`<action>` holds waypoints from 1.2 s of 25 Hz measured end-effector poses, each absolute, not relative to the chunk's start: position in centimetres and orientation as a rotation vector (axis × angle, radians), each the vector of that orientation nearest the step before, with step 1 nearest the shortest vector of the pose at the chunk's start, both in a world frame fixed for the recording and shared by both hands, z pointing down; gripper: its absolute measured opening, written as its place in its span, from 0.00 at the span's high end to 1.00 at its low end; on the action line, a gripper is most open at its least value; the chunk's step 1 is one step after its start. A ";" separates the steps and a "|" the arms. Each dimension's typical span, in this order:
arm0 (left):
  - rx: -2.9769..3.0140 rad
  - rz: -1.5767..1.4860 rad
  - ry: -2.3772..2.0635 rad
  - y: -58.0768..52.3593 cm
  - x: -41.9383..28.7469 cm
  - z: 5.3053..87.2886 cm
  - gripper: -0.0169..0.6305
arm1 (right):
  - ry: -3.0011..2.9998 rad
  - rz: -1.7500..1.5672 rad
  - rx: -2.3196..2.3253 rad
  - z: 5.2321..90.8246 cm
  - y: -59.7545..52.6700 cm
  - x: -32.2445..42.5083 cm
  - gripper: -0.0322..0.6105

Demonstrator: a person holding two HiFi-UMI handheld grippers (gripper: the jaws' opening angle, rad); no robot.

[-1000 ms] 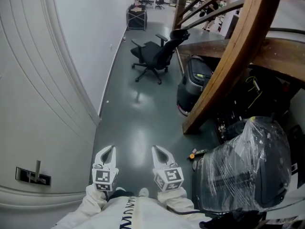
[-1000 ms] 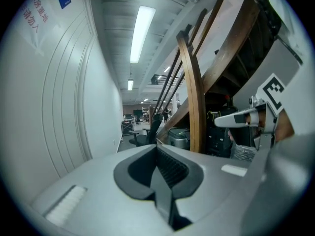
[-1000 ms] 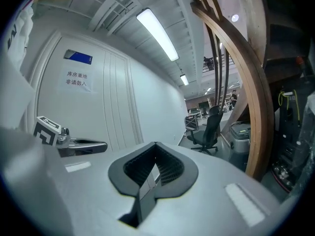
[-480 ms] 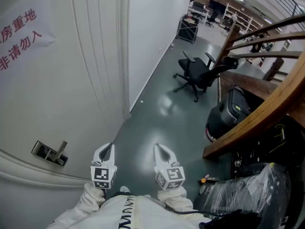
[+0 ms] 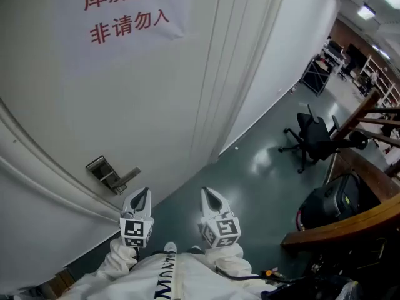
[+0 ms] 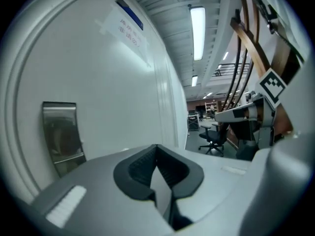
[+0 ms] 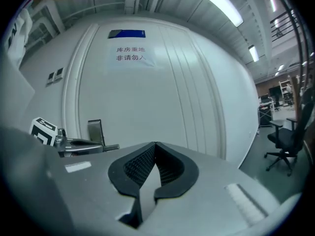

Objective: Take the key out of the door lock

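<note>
The white door [image 5: 156, 92] fills the left of the head view, with a metal lock plate and lever handle [image 5: 112, 172] low on it. No key can be made out there. My left gripper [image 5: 142, 195] is shut and empty, just below and right of the handle, not touching it. My right gripper [image 5: 209, 195] is shut and empty beside it. In the left gripper view the lock plate [image 6: 61, 136] stands to the left of the closed jaws [image 6: 156, 147]. The right gripper view shows the lock plate [image 7: 95, 130] beyond the left gripper [image 7: 83, 144], left of its own closed jaws [image 7: 155, 145].
A paper sign with red characters [image 5: 128, 8] hangs high on the door. Right of the door runs a dark green floor [image 5: 262, 167] with a black office chair [image 5: 312, 136], a black bin-like machine [image 5: 331, 202] and a wooden stair beam [image 5: 350, 220].
The head view has swung up and left towards the door: the sign and lock plate have come into the middle, the chair and stairs slid right. Both grippers keep their place, shut.
</note>
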State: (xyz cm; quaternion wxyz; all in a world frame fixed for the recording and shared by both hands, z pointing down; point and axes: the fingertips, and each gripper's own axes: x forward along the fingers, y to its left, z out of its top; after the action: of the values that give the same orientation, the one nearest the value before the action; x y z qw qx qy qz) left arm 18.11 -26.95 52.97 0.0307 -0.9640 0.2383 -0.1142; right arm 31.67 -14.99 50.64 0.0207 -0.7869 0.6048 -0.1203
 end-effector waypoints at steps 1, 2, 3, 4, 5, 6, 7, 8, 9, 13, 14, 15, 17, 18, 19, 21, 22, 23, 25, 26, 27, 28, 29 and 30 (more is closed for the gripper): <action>-2.961 -0.355 0.790 -27.6 17.2 52.9 0.97 | 1.927 -0.372 -2.407 50.5 -16.1 31.2 0.95; -2.951 -0.355 0.845 -28.1 16.4 52.9 0.97 | 1.976 -0.371 -2.373 50.5 -17.3 30.7 0.95; -2.940 -0.353 0.900 -28.6 15.6 52.8 0.97 | 2.023 -0.371 -2.339 50.4 -18.3 30.3 0.95; -2.927 -0.354 0.952 -29.0 14.8 52.7 0.97 | 2.068 -0.373 -2.303 50.4 -19.3 29.9 0.95; -2.913 -0.359 1.003 -29.4 14.1 52.7 0.97 | 2.110 -0.376 -2.269 50.4 -20.2 29.4 0.95; -2.898 -0.365 1.054 -29.6 13.4 52.7 0.97 | 2.150 -0.378 -2.235 50.4 -21.0 29.0 0.95; -2.885 -0.371 1.106 -29.7 12.7 52.7 0.97 | 2.190 -0.379 -2.201 50.4 -21.6 28.6 0.95; -2.869 -0.375 1.159 -29.8 12.0 52.6 0.97 | 2.231 -0.379 -2.165 50.4 -22.2 28.2 0.95; -2.852 -0.377 1.213 -29.8 11.4 52.6 0.97 | 2.271 -0.379 -2.129 50.4 -22.7 27.8 0.95; -2.775 -0.390 1.415 -28.9 8.9 52.9 0.97 | 2.410 -0.400 -1.989 50.8 -23.7 26.6 0.95; -2.759 -0.393 1.461 -28.6 8.4 52.9 0.97 | 2.442 -0.404 -1.957 51.0 -23.8 26.3 0.95; -2.742 -0.397 1.505 -28.1 7.9 53.1 0.97 | 2.471 -0.405 -1.926 51.1 -23.8 26.0 0.95; -2.710 -0.412 1.584 -27.2 7.0 53.6 0.97 | 2.523 -0.406 -1.868 51.3 -23.8 25.5 0.95; -2.696 -0.423 1.618 -26.6 6.7 53.9 0.97 | 2.544 -0.410 -1.842 51.4 -23.8 25.3 0.95; -2.684 -0.433 1.647 -26.1 6.5 54.2 0.97 | 2.563 -0.417 -1.818 51.7 -23.6 25.2 0.95; -2.663 -0.448 1.700 -25.0 6.2 54.7 0.97 | 2.593 -0.442 -1.779 52.4 -23.4 25.1 0.95; -2.651 -0.455 1.723 -24.6 6.0 54.8 0.97 | 2.606 -0.458 -1.759 52.8 -23.3 25.0 0.95; -2.637 -0.461 1.744 -24.1 5.9 54.8 0.97 | 2.620 -0.472 -1.738 53.1 -23.2 24.9 0.95; -2.599 -0.467 1.790 -23.4 5.2 54.6 0.97 | 2.654 -0.484 -1.683 53.4 -23.4 24.1 0.95; -2.580 -0.468 1.811 -23.2 4.8 54.4 0.97 | 2.671 -0.482 -1.654 53.5 -23.5 23.5 0.95; -2.565 -0.467 1.830 -23.0 4.3 54.3 0.97 | 2.685 -0.477 -1.629 53.4 -23.7 22.9 0.95; -2.553 -0.465 1.849 -22.9 3.9 54.2 0.97 | 2.697 -0.471 -1.610 53.3 -23.7 22.5 0.95; -2.543 -0.463 1.867 -22.7 3.5 54.1 0.97 | 2.707 -0.466 -1.594 53.2 -23.7 22.0 0.95; -2.532 -0.461 1.883 -22.6 3.1 54.1 0.97 | 2.716 -0.464 -1.578 53.1 -23.8 21.6 0.95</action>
State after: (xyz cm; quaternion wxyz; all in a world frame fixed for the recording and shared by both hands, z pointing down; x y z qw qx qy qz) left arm 3.09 -22.64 54.06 -0.0239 -0.7938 0.5903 -0.1446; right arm 21.58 -23.76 53.14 -0.0168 -0.4970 0.8552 -0.1460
